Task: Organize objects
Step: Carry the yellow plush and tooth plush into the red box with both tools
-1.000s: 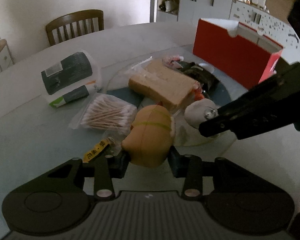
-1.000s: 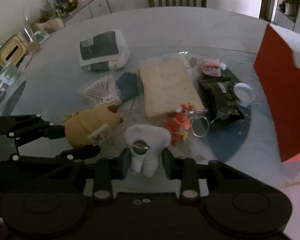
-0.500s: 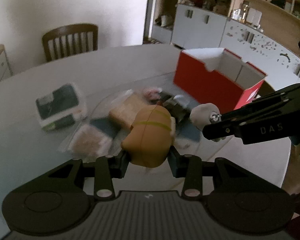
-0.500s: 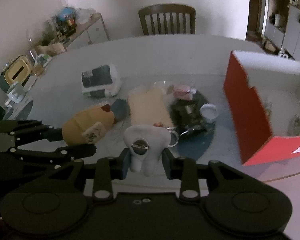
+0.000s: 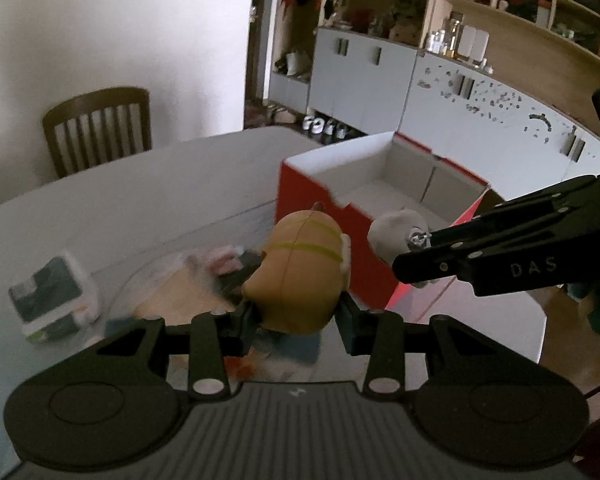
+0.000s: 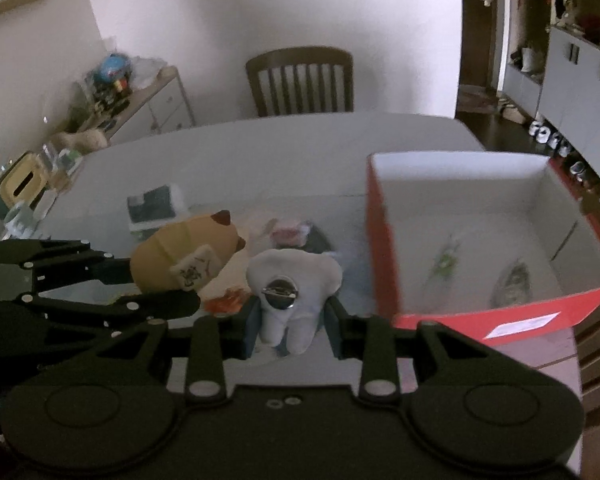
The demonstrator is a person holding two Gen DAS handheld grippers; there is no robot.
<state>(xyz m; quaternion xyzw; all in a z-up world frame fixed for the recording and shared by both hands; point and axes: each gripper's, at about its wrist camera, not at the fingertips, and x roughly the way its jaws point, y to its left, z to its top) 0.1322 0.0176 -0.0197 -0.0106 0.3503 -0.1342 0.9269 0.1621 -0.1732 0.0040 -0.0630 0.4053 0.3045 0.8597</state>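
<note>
My left gripper (image 5: 298, 316) is shut on a tan plush toy (image 5: 296, 272) with a yellow-green band, held high above the table. It also shows in the right wrist view (image 6: 184, 256), with a white tile tag. My right gripper (image 6: 292, 328) is shut on a white tooth-shaped plush (image 6: 294, 280) with a metal pin, also seen in the left wrist view (image 5: 396, 232). Both toys hang just left of the open red box (image 6: 384, 248), whose white inside holds two small items. The box also shows in the left wrist view (image 5: 312, 200).
On the round table (image 6: 260, 148) lie a green-and-white tissue pack (image 5: 52, 300), a bread bag (image 5: 176, 300), a dark packet and small red items, blurred. A wooden chair (image 6: 300, 80) stands beyond the table. Cabinets (image 5: 380, 92) line the right wall.
Both grippers have risen well above the table with their toys and moved toward the red box, whose open inside now shows.
</note>
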